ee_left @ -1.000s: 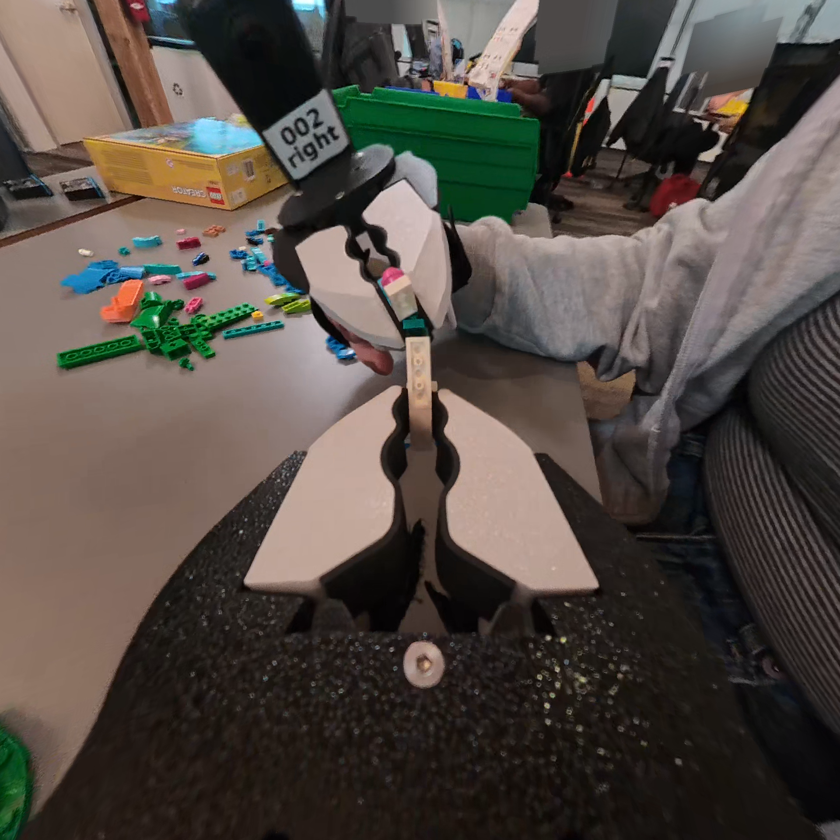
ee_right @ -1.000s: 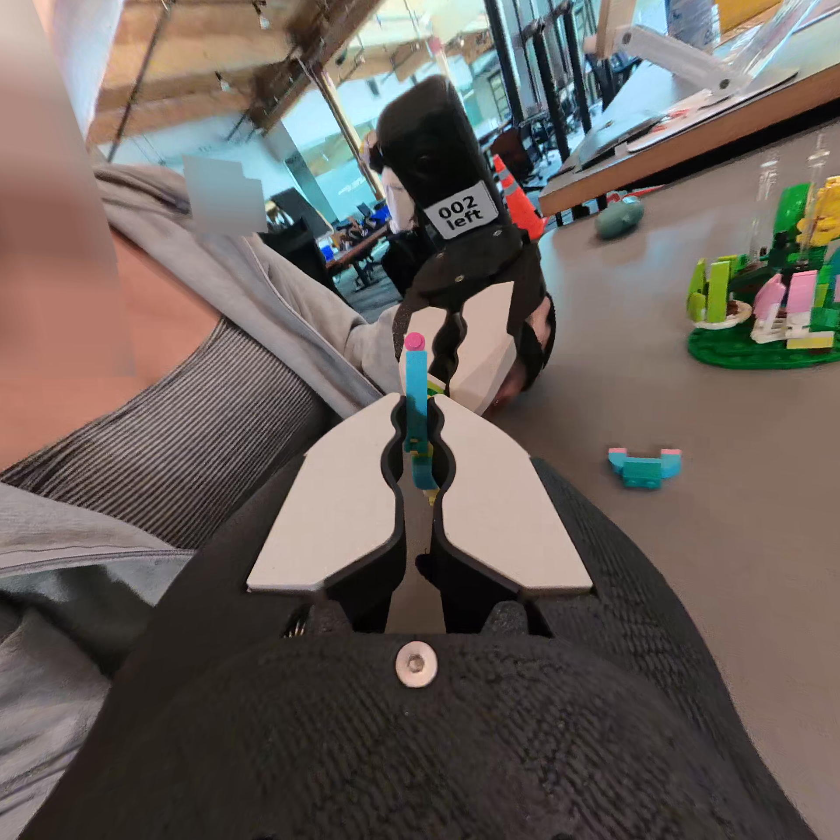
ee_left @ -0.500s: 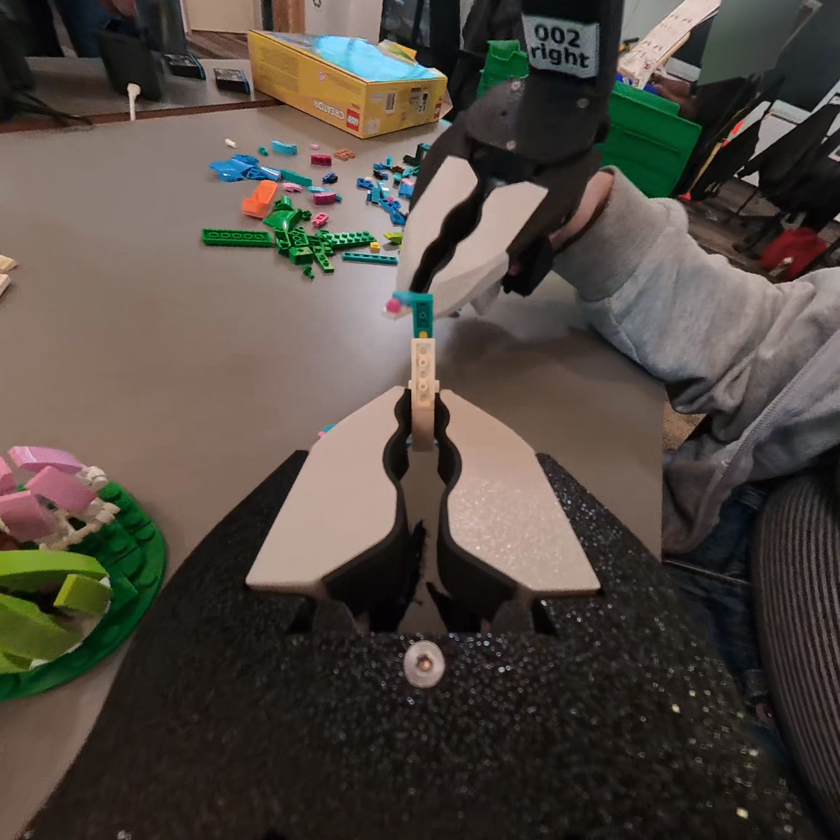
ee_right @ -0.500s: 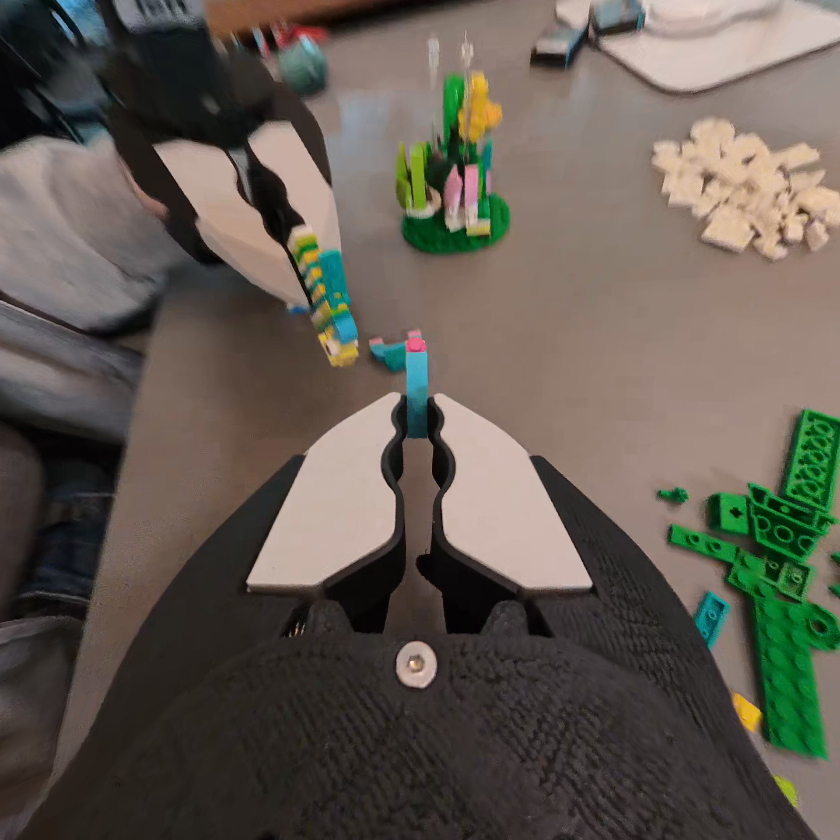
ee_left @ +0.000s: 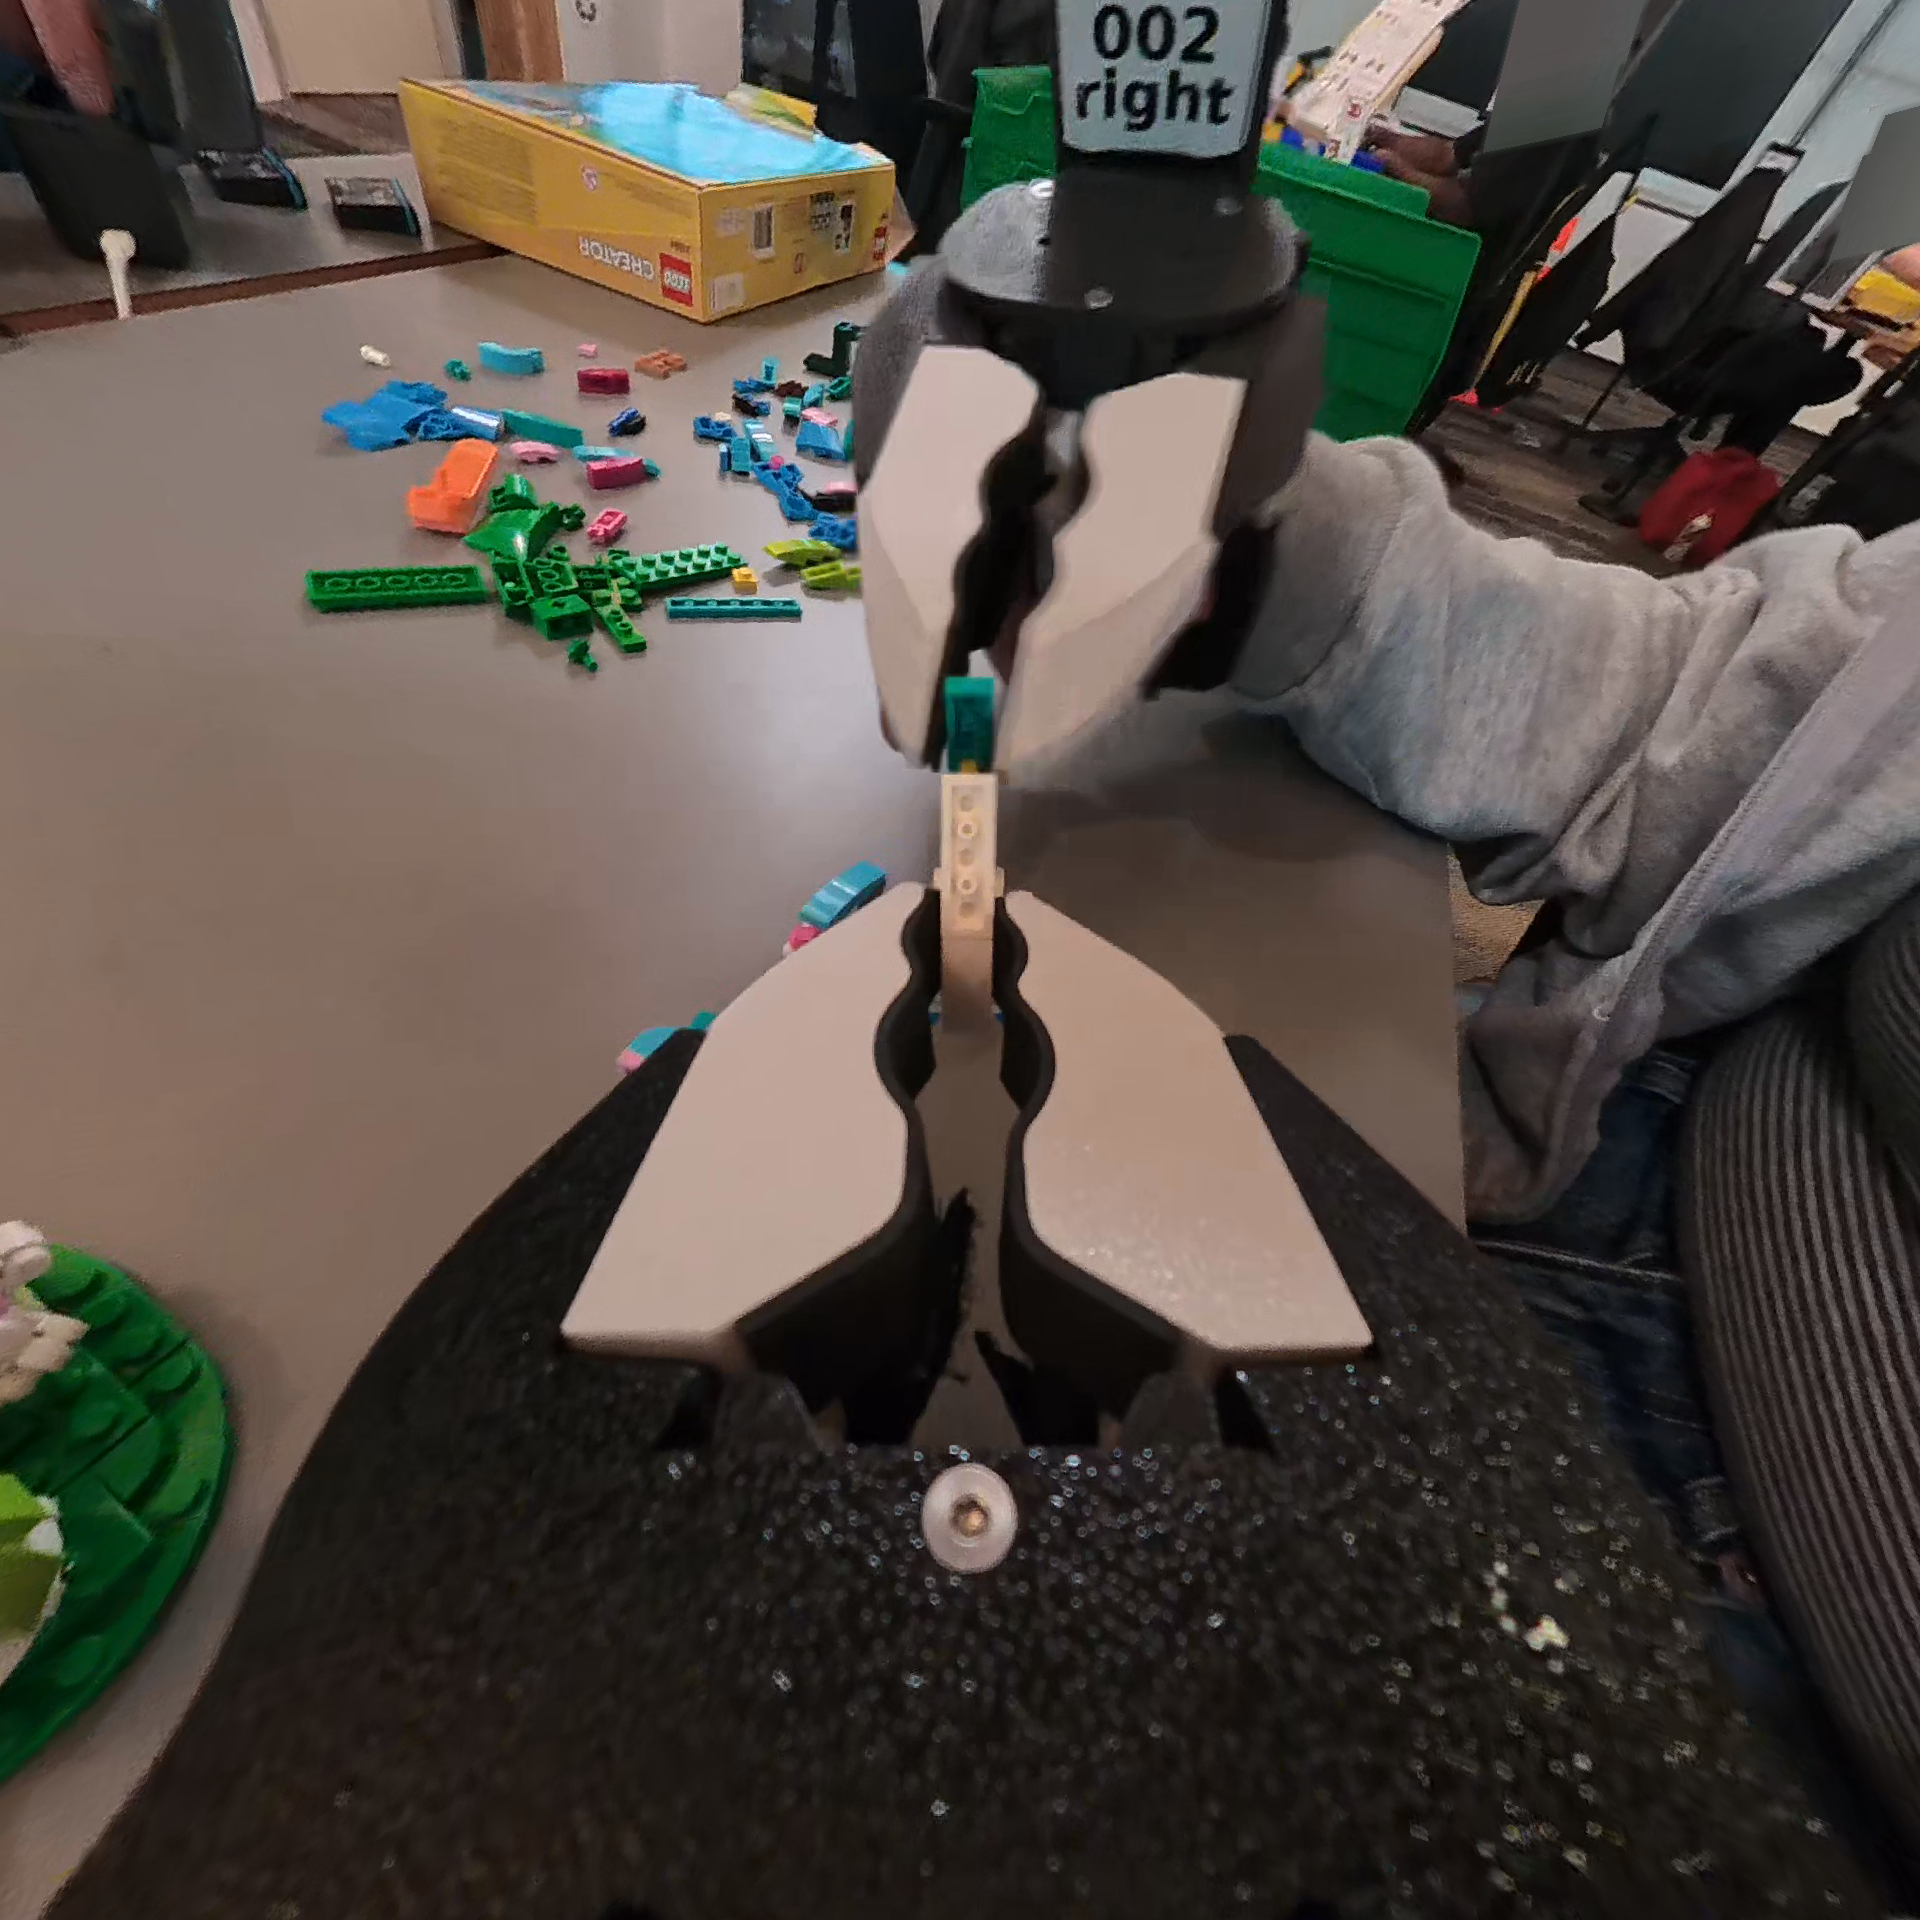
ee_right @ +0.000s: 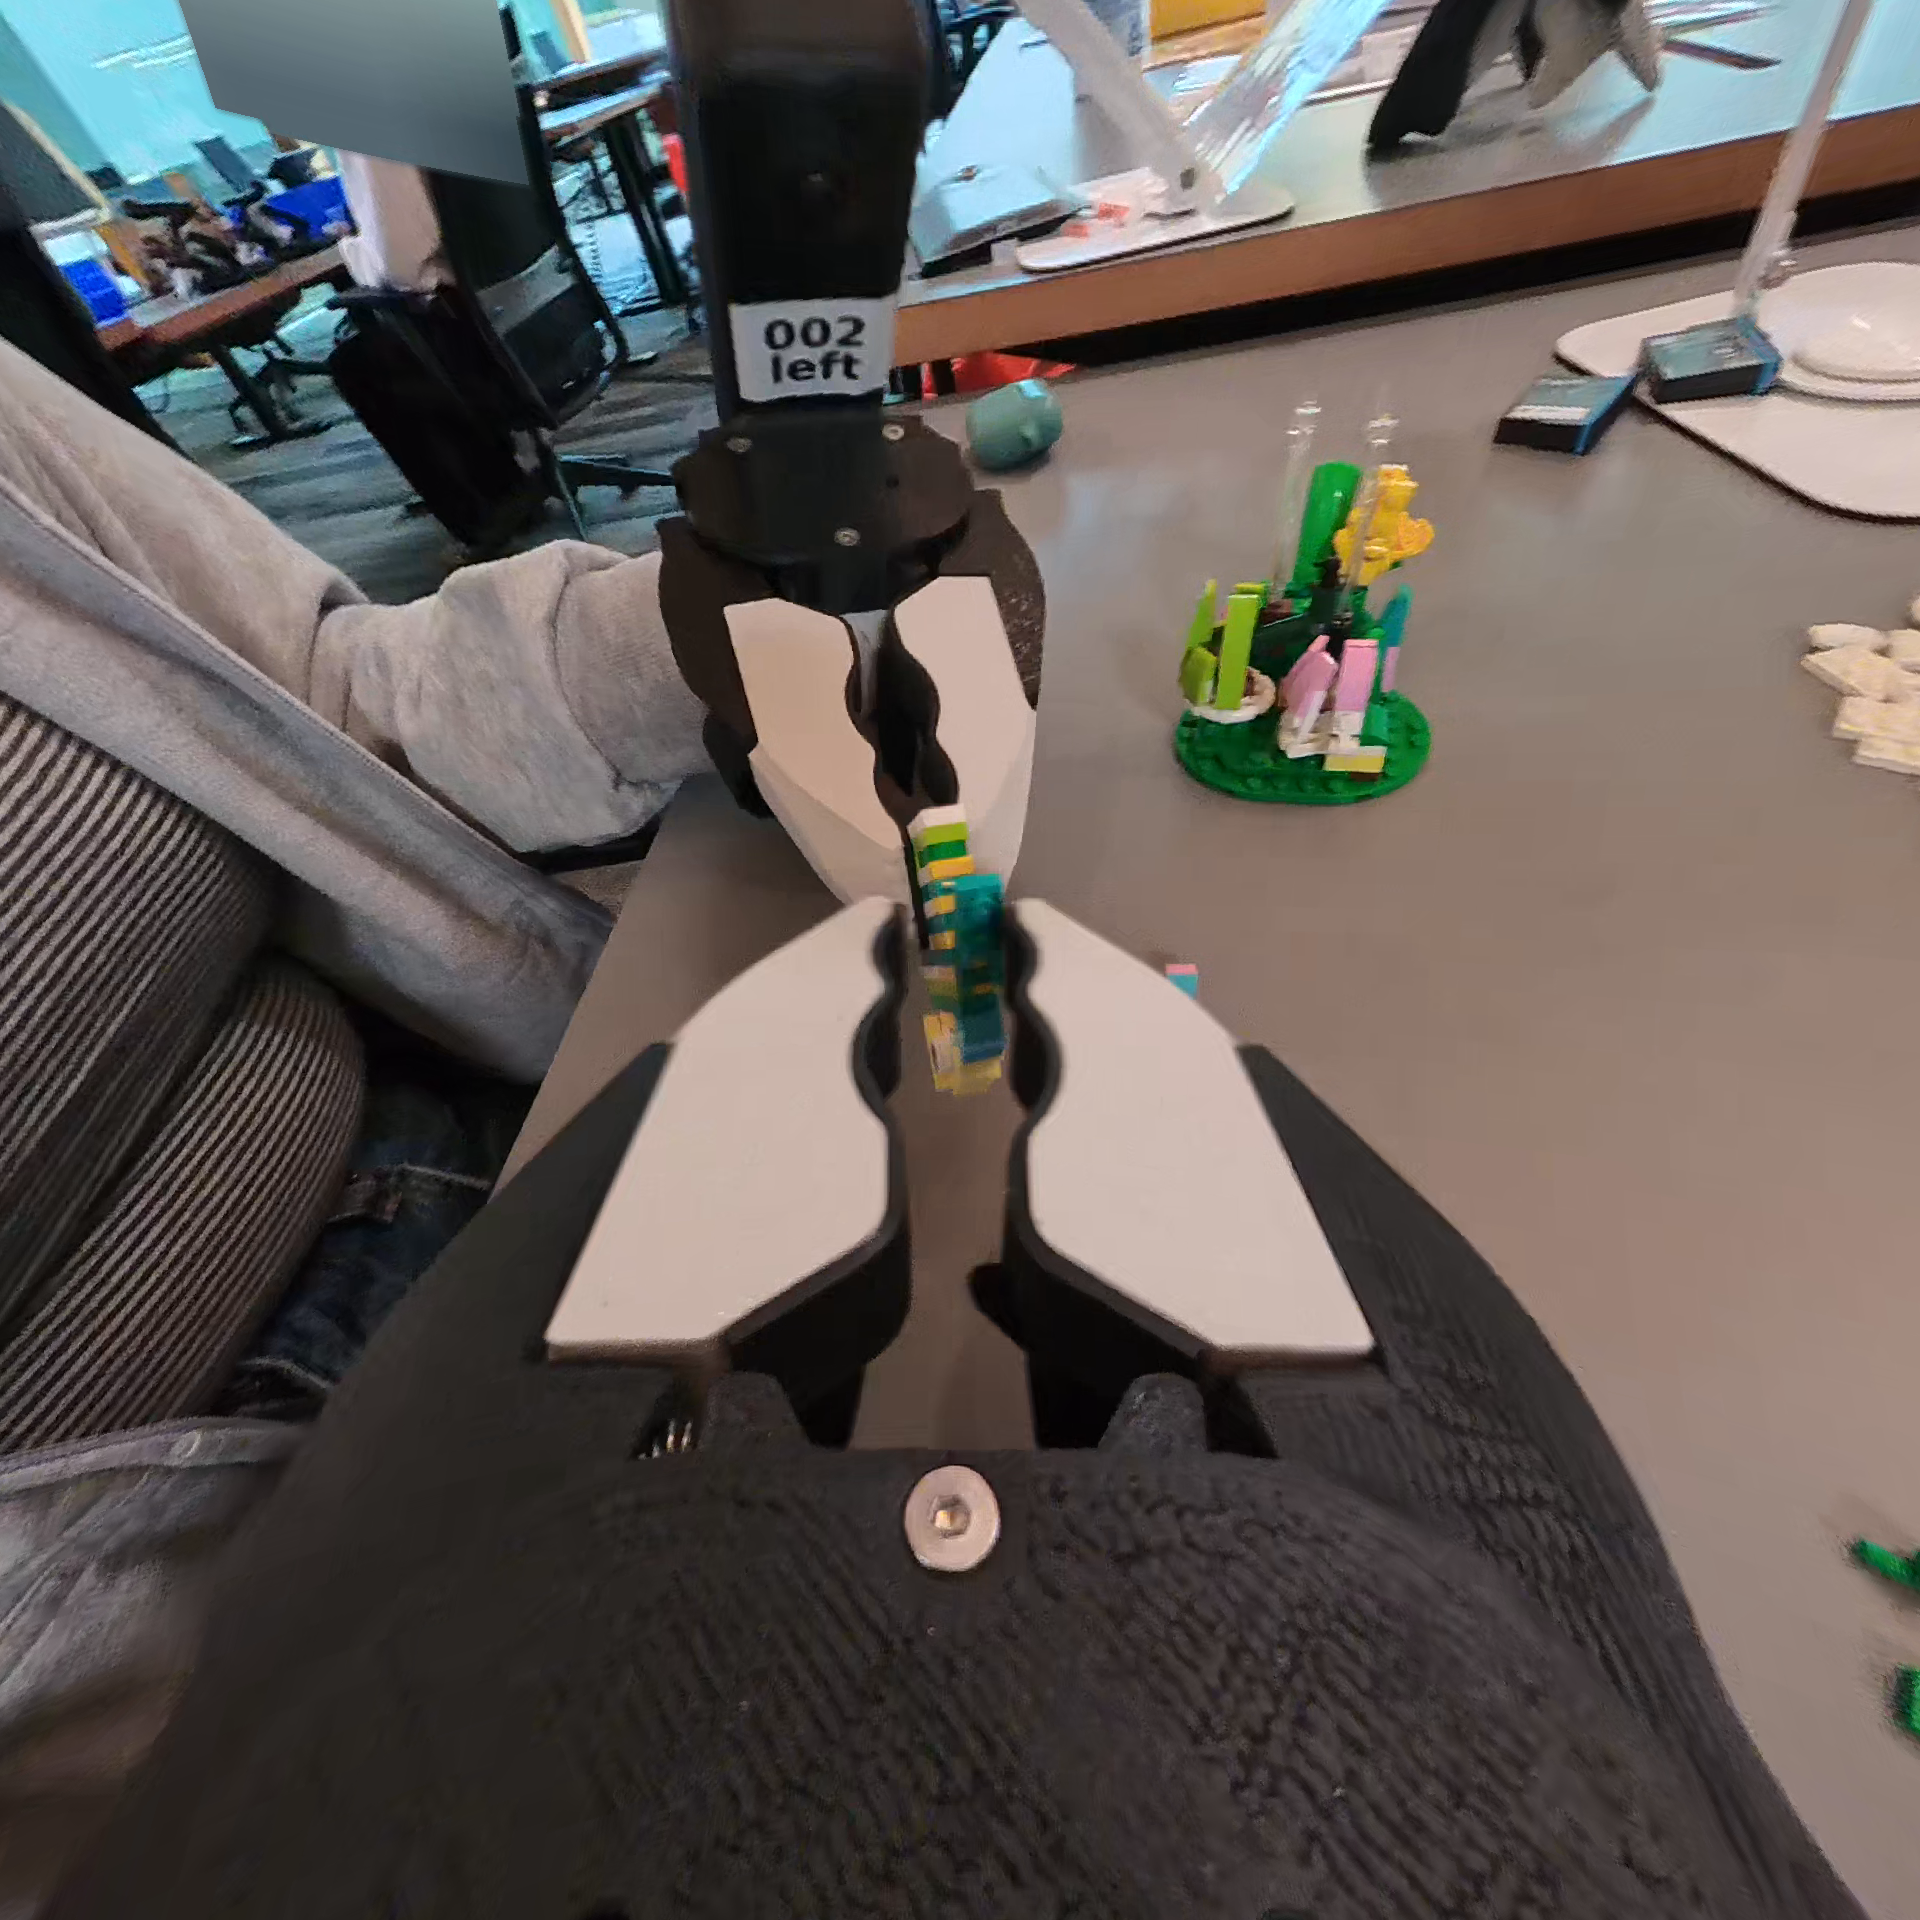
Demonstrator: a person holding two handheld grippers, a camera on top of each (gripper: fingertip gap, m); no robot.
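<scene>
- Since half a second ago, your right gripper (ee_right: 956,914) has swung in over the end of the brick stack (ee_right: 940,862), and its jaws now stand wider than when they pinched the teal piece (ee_right: 982,966).
- That teal piece now lies against the stack's side. The right gripper's fingers flank it, with a sliver of space showing on the left side, so they look apart rather than clamped.
- Your left gripper (ee_left: 968,904) is clamped on the stack's near end, and the stack's long axis runs straight out along its fingers.
- The two grippers face each other tip to tip, so the stack's far end reaches in between the right gripper's fingertips.
- All this hangs above the grey worktop (ee_left: 312,883) near its edge, by your lap.
- A small teal-and-pink piece (ee_left: 842,894) lies just beneath, loose bricks (ee_left: 561,582) lie farther off, and the green round model (ee_right: 1299,748) stands well apart.
</scene>
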